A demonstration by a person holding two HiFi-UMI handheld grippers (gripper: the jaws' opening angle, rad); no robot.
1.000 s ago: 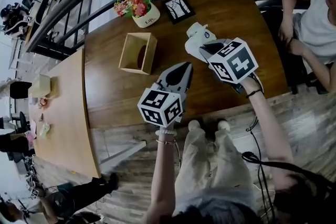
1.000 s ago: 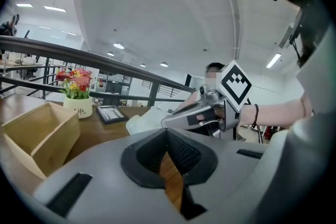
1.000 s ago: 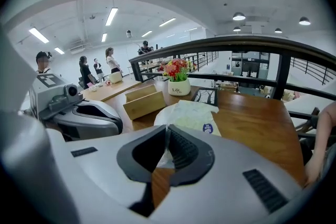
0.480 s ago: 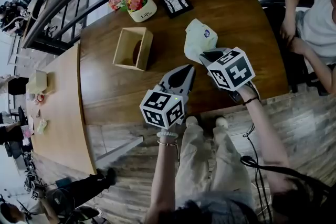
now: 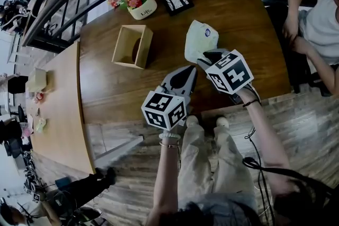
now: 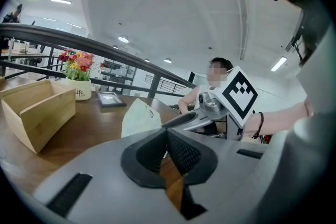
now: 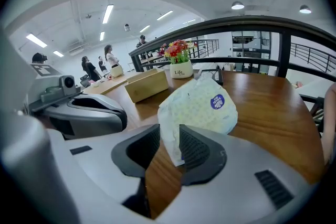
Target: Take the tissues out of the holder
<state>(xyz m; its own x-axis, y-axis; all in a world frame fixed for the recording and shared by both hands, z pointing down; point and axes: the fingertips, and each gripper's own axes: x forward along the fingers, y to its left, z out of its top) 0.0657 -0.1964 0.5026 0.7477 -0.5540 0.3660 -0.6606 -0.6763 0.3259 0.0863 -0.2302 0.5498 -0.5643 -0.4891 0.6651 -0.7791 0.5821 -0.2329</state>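
Right hand-held gripper (image 7: 169,140) jaws just opening, tissue pack (image 7: 202,108) between; pot (image 7: 182,70) reads "Life".

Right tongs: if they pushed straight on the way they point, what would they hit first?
The tissue pack: its near corner sits between the jaws of the right tongs, which have just been opening. The pack lies on the wooden table.

Pale tissue pack (image 5: 200,39) outside wooden holder (image 5: 131,46)
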